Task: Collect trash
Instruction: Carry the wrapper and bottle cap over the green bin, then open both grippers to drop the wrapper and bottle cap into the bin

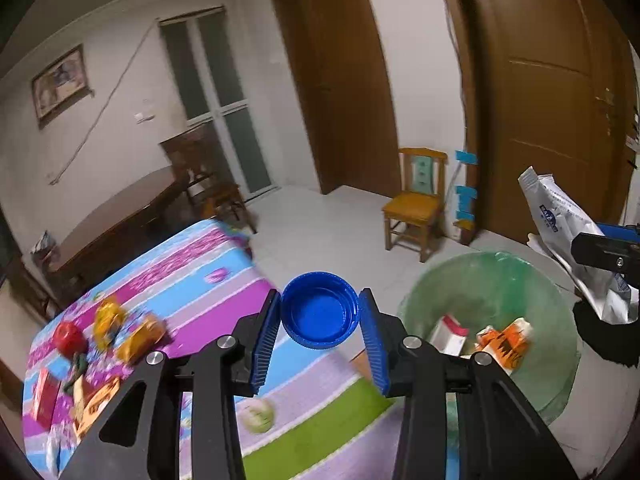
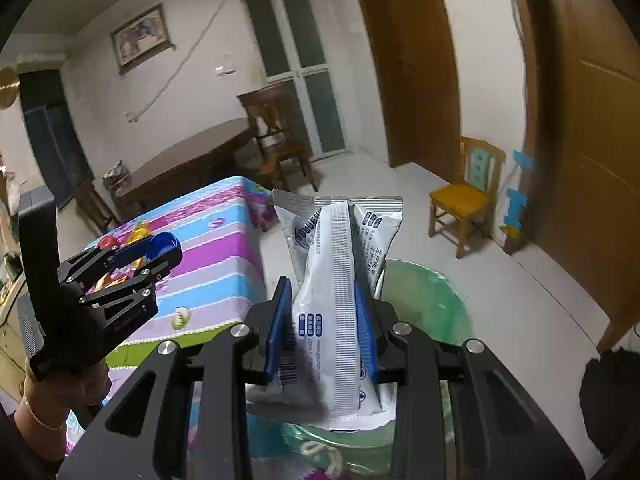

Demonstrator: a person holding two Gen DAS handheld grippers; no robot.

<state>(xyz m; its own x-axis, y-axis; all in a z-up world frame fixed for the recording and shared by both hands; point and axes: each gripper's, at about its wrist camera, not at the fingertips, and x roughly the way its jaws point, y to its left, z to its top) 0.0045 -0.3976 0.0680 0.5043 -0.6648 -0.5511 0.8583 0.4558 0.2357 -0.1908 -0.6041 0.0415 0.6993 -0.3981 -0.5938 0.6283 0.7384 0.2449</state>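
Note:
My left gripper (image 1: pixel 319 312) is shut on a blue plastic bottle cap (image 1: pixel 319 310), held above the edge of the striped tablecloth (image 1: pixel 192 280). The same left gripper (image 2: pixel 154 251) with the cap (image 2: pixel 162 245) shows at the left of the right wrist view. My right gripper (image 2: pixel 324 300) is shut on a white and silver foil snack bag (image 2: pixel 336 280), held over the green-lined trash bin (image 2: pixel 432 300). In the left wrist view the bin (image 1: pixel 480 292) sits right of the cap and holds small cartons (image 1: pixel 508 340); the bag (image 1: pixel 568 232) hangs at its far right.
Several wrappers, a red fruit-like item (image 1: pixel 70 338) and a red box (image 1: pixel 44 396) lie on the table's left side. A small round sticker-like item (image 1: pixel 260 416) lies near the front edge. A yellow wooden chair (image 1: pixel 416 204) stands by brown doors (image 1: pixel 540 92). A dark table (image 2: pixel 188 160) stands behind.

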